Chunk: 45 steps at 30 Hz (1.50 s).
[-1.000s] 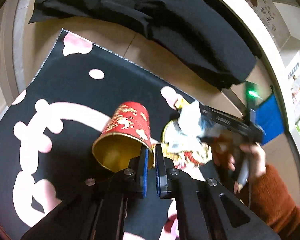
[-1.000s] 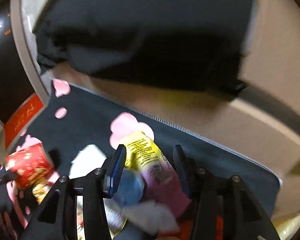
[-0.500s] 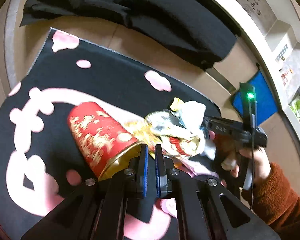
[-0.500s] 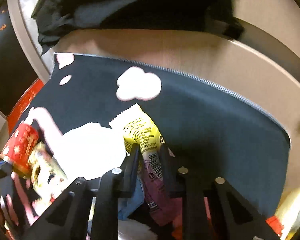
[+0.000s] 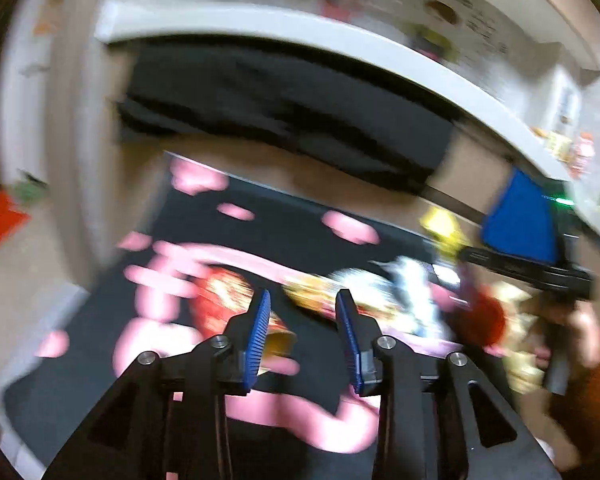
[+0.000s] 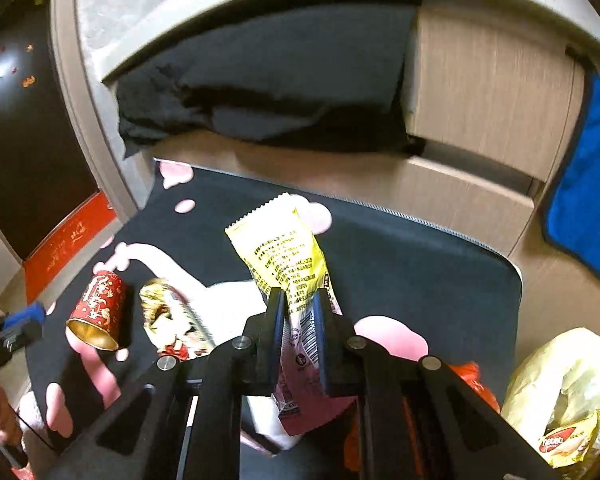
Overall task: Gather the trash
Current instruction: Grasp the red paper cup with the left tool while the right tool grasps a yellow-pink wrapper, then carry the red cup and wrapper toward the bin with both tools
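My right gripper (image 6: pixel 298 300) is shut on a yellow and pink snack wrapper (image 6: pixel 284 252) and holds it above the black mat with pink shapes (image 6: pixel 420 272). A red and gold paper cup (image 6: pixel 98 310) lies on its side on the mat at the left, next to a crumpled gold and red wrapper (image 6: pixel 166 320) and white paper (image 6: pixel 228 312). My left gripper (image 5: pixel 302 312) is open and empty, above the mat; the view is blurred. The red cup (image 5: pixel 224 300) lies just beyond its left finger. The right gripper (image 5: pixel 460 254) with the yellow wrapper (image 5: pixel 444 226) shows at the right.
A black cloth (image 6: pixel 280 80) lies past the mat against a wooden cabinet (image 6: pixel 488 88). A blue cloth (image 6: pixel 588 208) hangs at the right. A yellowish plastic bag (image 6: pixel 564 392) with wrappers in it sits at the lower right, beside something red (image 6: pixel 472 380).
My left gripper has let go of the red cup, opened and lifted away; the cup lies on the mat. My right gripper has raised the yellow wrapper off the mat.
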{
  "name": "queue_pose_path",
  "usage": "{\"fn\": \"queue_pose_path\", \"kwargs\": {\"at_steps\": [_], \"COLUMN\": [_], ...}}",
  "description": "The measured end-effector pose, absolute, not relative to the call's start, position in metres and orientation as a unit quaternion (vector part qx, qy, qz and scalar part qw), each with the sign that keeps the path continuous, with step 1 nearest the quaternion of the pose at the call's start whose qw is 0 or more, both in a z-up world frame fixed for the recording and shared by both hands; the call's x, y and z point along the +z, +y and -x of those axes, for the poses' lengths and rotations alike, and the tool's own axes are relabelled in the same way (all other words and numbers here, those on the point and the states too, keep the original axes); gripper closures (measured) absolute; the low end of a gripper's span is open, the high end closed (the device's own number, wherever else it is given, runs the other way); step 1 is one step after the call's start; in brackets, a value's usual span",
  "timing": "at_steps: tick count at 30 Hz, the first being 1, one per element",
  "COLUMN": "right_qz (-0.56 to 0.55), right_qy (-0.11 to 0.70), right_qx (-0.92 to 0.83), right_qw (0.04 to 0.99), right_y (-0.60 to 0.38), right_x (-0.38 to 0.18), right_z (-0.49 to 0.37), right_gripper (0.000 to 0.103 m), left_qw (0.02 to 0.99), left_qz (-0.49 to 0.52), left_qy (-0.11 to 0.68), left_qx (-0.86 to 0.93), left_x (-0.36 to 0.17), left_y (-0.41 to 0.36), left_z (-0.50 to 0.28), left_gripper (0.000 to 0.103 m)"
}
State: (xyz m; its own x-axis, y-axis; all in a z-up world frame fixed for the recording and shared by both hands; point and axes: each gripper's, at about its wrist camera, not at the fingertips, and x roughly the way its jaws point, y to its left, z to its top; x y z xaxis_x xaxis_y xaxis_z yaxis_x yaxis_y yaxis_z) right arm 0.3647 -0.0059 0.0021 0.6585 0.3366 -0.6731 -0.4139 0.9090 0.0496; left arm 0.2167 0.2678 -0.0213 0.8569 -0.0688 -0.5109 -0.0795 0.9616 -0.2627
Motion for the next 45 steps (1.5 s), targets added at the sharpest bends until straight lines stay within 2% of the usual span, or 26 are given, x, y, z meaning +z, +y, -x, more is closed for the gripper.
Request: {"fn": "queue_pose_path", "kwargs": {"at_steps": [3, 9, 13, 15, 17, 20, 23, 39, 45], "right_qz": [0.044, 0.044, 0.057, 0.059, 0.056, 0.052, 0.044, 0.036, 0.024], "right_qy": [0.356, 0.360, 0.360, 0.360, 0.361, 0.358, 0.354, 0.286, 0.263], "right_qx": [0.208, 0.212, 0.210, 0.207, 0.204, 0.201, 0.200, 0.198, 0.197], "right_qw": [0.910, 0.908, 0.907, 0.908, 0.908, 0.910, 0.913, 0.937, 0.944], "right_y": [-0.006, 0.000, 0.006, 0.006, 0.005, 0.000, -0.007, -0.045, -0.067], "right_x": [0.005, 0.009, 0.009, 0.010, 0.010, 0.013, 0.019, 0.068, 0.084], "right_z": [-0.362, -0.355, -0.350, -0.349, -0.348, -0.344, -0.338, -0.304, -0.294], "right_gripper": [0.090, 0.090, 0.090, 0.090, 0.090, 0.090, 0.090, 0.090, 0.090], "left_qw": [0.954, 0.938, 0.929, 0.925, 0.922, 0.928, 0.938, 0.966, 0.968], "left_qz": [0.127, 0.102, 0.133, 0.143, 0.150, 0.144, 0.128, 0.096, 0.095], "left_qy": [0.268, 0.323, 0.337, 0.344, 0.350, 0.337, 0.316, 0.231, 0.220], "left_qx": [0.047, 0.072, 0.073, 0.073, 0.070, 0.068, 0.054, -0.063, -0.077], "left_x": [-0.031, -0.069, -0.088, -0.090, -0.090, -0.079, -0.059, 0.042, 0.063], "left_y": [0.285, 0.303, 0.320, 0.324, 0.327, 0.323, 0.308, 0.193, 0.166], "left_z": [-0.208, -0.216, -0.227, -0.234, -0.243, -0.247, -0.248, -0.248, -0.256], "left_gripper": [0.063, 0.063, 0.064, 0.071, 0.085, 0.096, 0.098, 0.099, 0.099]}}
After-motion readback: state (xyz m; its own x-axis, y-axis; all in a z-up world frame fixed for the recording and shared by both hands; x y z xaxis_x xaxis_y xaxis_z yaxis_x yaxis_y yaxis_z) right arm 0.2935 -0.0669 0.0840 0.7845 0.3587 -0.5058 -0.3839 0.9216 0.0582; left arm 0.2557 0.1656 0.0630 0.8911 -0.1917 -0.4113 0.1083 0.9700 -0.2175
